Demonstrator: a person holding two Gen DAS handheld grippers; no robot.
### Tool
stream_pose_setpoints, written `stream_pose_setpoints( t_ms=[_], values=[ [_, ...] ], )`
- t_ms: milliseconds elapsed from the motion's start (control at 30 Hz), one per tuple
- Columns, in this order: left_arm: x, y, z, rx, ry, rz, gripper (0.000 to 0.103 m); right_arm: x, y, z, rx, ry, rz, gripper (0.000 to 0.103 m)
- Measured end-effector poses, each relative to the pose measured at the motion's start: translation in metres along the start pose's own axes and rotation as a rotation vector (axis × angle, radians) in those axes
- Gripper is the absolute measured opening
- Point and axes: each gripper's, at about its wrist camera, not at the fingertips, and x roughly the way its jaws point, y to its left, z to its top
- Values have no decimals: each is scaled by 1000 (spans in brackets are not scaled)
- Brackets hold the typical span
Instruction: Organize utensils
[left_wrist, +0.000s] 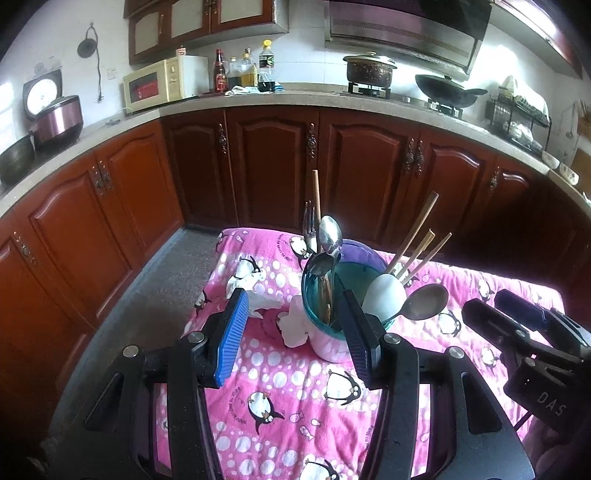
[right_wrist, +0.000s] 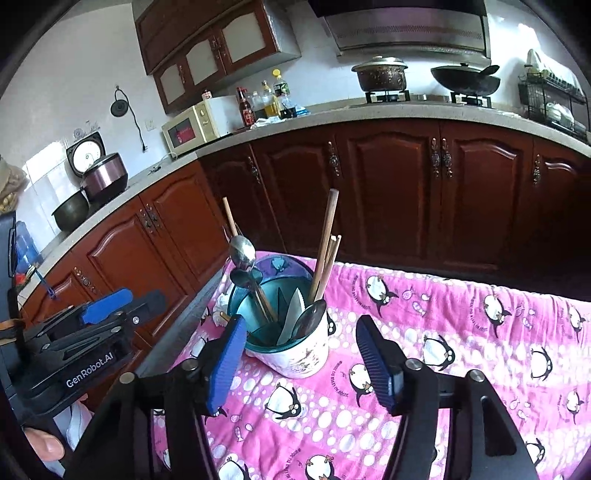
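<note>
A white utensil holder with a teal rim (left_wrist: 327, 345) stands on a pink penguin cloth (left_wrist: 280, 380). It holds a fork (left_wrist: 309, 225), metal spoons (left_wrist: 330, 232), a white spoon (left_wrist: 384, 295) and wooden chopsticks (left_wrist: 417, 240). My left gripper (left_wrist: 295, 334) is open just in front of it, with the holder partly behind its right finger and nothing gripped. In the right wrist view the holder (right_wrist: 304, 356) also shows a serrated knife (right_wrist: 295, 310). My right gripper (right_wrist: 301, 363) is open, its pads on either side of the holder and apart from it. Each gripper also appears in the other's view: the right gripper (left_wrist: 487, 302), the left gripper (right_wrist: 146, 295).
Crumpled white tissue (left_wrist: 258, 291) lies on the cloth left of the holder. Dark wooden cabinets (left_wrist: 269, 166) under a counter wrap around beyond the table, with a microwave (left_wrist: 162, 83), bottles, a pot (left_wrist: 369, 70) and a wok (left_wrist: 448, 90). A grey floor strip (left_wrist: 166, 280) runs left of the table.
</note>
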Motion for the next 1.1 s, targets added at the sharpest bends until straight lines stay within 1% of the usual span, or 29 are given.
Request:
stream_pose_setpoints(
  t_ms=[200, 333, 500, 1100],
  values=[
    [-9, 2, -1, -2, -19, 19, 50, -8, 2, 4, 5, -19, -19, 60],
    [-14, 3, 0, -10, -27, 24, 50, -12, 3, 6, 3, -31, -29, 68],
    [-18, 3, -1, -7, -34, 40, 50, -13, 4, 7, 0, -33, -29, 68],
    [-21, 4, -2, -8, -39, 57, 50, -13, 6, 6, -5, -28, -41, 68]
  ],
)
